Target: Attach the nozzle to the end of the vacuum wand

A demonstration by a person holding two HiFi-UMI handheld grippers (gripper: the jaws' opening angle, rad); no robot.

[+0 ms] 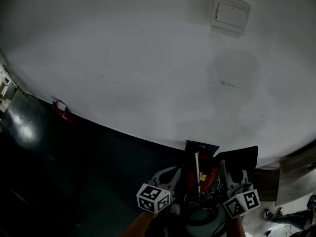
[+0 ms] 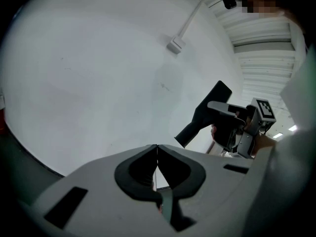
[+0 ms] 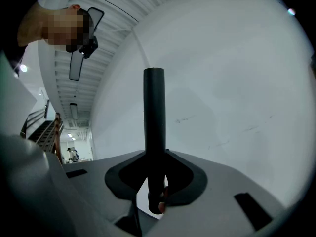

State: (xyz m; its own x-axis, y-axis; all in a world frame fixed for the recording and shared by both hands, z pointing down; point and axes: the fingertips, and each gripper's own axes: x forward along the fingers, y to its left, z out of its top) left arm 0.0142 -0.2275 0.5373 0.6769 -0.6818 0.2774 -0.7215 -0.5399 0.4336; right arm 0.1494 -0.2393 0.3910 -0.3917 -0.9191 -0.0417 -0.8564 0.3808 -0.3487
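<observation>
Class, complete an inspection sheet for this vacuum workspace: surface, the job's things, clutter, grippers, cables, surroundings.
Surface: no worktop seen; dark floor below.
Job's things: black plastic nozzle with a tube neck; thin silver wand against a red vacuum body.
Clutter: small red object at the wall's foot.
Grippers: left gripper shut, nothing between its jaws; right gripper shut on the nozzle.
Cables: white conduit meets a white wall box.
Surroundings: plain white wall.
</observation>
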